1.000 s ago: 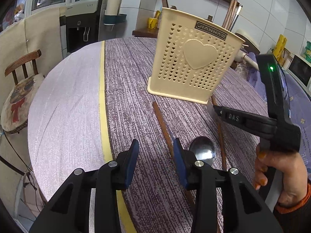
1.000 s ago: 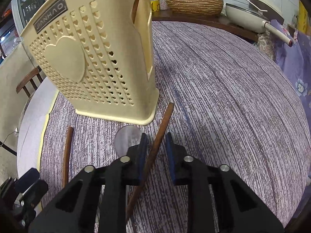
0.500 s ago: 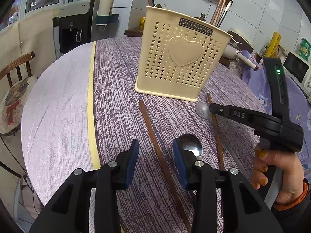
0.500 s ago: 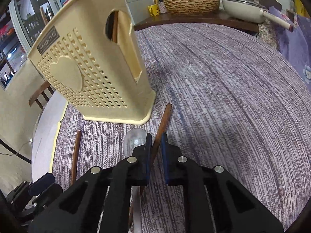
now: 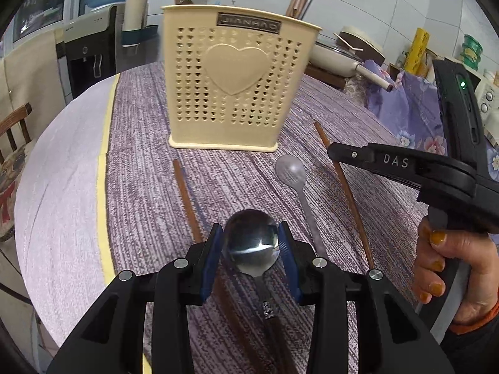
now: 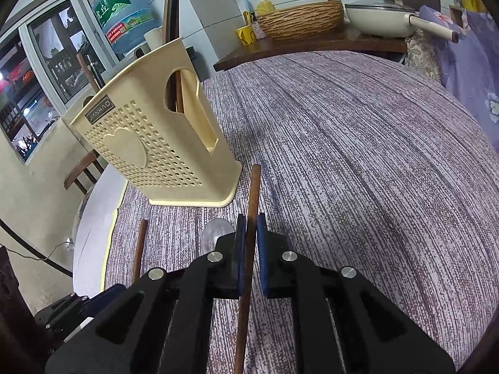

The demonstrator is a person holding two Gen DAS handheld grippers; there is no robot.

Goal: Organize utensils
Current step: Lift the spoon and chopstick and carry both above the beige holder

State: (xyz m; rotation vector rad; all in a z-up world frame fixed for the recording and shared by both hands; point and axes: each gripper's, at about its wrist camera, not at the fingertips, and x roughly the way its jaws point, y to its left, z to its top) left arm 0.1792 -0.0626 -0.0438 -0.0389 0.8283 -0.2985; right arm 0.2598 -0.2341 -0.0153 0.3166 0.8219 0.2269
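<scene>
Left gripper [image 5: 250, 239] clasping shiny round steel spoon [image 5: 251, 246], right gripper [image 6: 248, 236] pinching slim brown wooden chopstick [image 6: 253, 193], lying right of perforated cream plastic holder [image 6: 162, 152].

Home kitchen: pan [image 6: 379, 20], water dispenser [image 5: 90, 53].

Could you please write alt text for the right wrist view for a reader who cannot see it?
The right gripper pinches a brown chopstick lying on the purple-striped tablecloth, beside a cream perforated utensil holder.
</scene>
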